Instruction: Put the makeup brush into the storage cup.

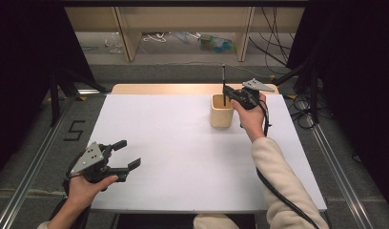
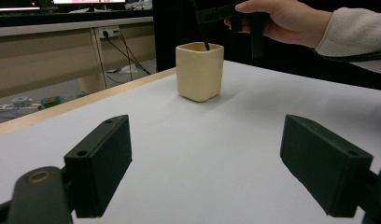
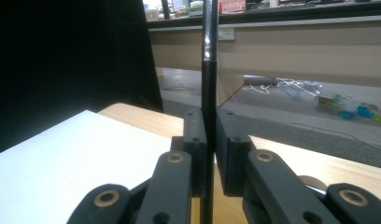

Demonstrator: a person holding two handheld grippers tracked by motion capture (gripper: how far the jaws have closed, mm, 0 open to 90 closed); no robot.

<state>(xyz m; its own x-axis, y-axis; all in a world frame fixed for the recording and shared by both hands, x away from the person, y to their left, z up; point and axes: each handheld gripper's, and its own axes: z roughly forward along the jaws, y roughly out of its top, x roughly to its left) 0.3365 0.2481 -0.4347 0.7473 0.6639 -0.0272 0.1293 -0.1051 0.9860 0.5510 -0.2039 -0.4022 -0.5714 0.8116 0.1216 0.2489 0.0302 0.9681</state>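
At the upper right of the high view, the right gripper (image 1: pixel 227 92) has its jaws pressed together on a thin black stick (image 1: pixel 224 83), holding it upright over a cream-coloured square cup (image 1: pixel 221 116). The stick's lower end dips inside the cup's open mouth, while its upper end rises above the gripper toward the floor beyond the table. The hand (image 1: pixel 252 118) wrapped round that gripper comes from a pale sleeve (image 1: pixel 278 171) running up from the bottom right, and a grey three-cornered plate (image 1: pixel 258 85) sits on the gripper's top.

In the right gripper view, the two black jaws meet at the centre of the frame with the stick (image 3: pixel 208 93) clamped between them, standing straight up through the top edge; no gap shows at either side of it.

The cup stands on the white table top (image 1: pixel 183 152), toward its far right part, close to the wooden strip (image 1: pixel 159 88) along the far edge. In the left gripper view the cup (image 2: pixel 200 72) sits at upper centre, with the stick (image 2: pixel 201 32) slanting into it and the other hand (image 2: pixel 282 18) at the upper right.

At the lower left of the high view, the left gripper (image 1: pixel 122 155) is held just above the table's near left corner, jaws spread wide with nothing between them. It is well apart from the cup.
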